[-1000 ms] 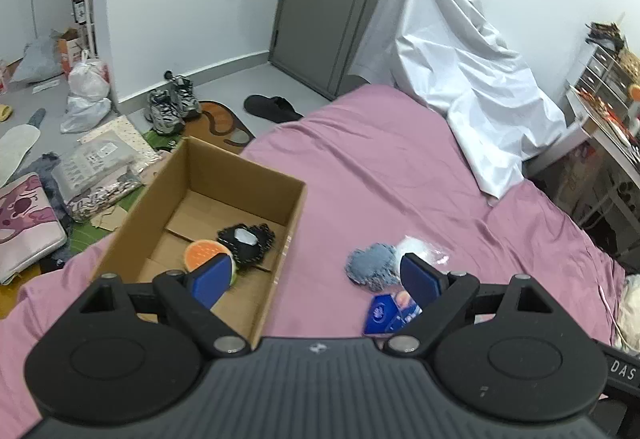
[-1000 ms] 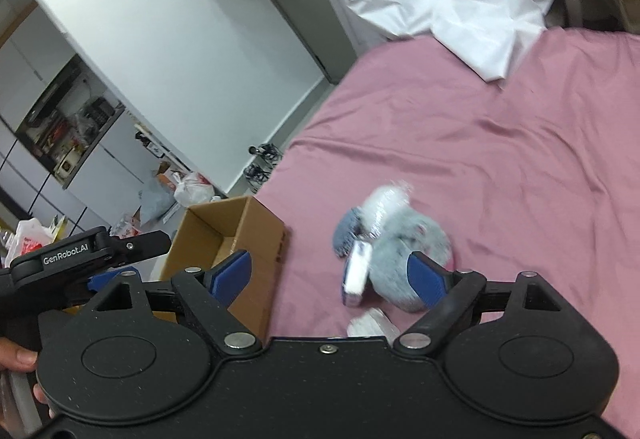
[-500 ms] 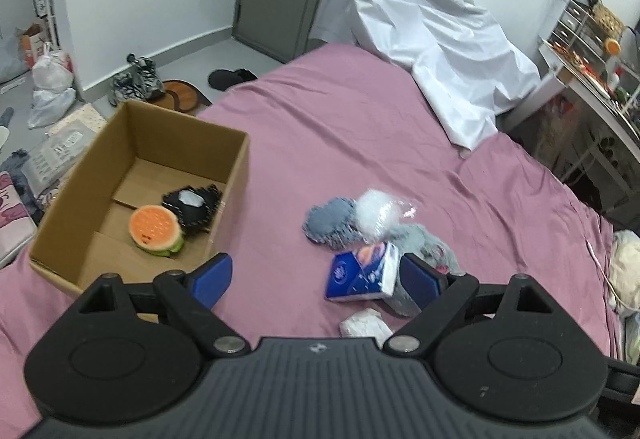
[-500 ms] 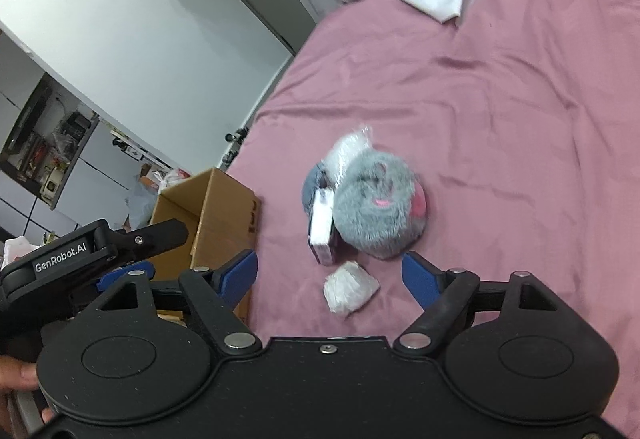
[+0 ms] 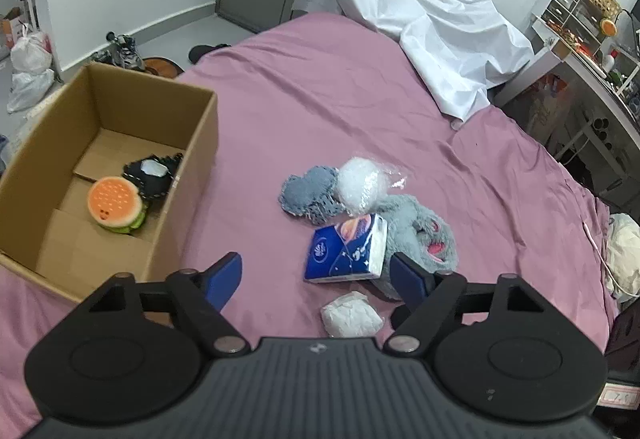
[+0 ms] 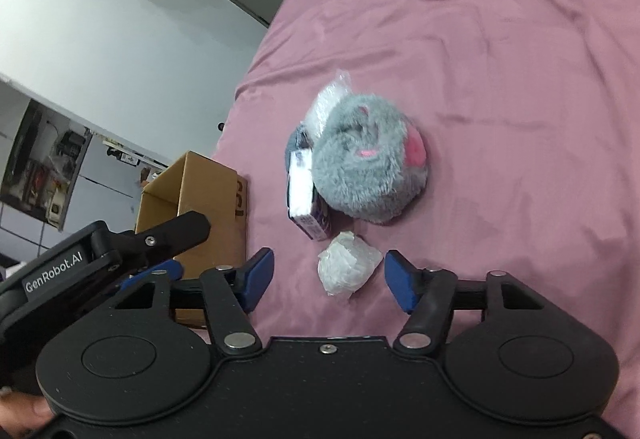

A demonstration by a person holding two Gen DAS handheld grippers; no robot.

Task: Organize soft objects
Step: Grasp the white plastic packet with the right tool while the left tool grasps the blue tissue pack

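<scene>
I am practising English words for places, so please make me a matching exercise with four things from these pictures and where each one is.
Things:
1. burger toy
2. tissue pack
3. small white bundle
4. white sheet

Places:
A. draped at the far end of the bed
B. leaning against the grey plush
C. inside the cardboard box
D. between the right gripper's closing jaws, untouched

Pairs: 1-C, 2-B, 3-D, 4-A

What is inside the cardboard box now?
Inside the cardboard box lie a burger-shaped plush and a dark knitted item. The burger partly covers it; the near corner is hidden.
</scene>
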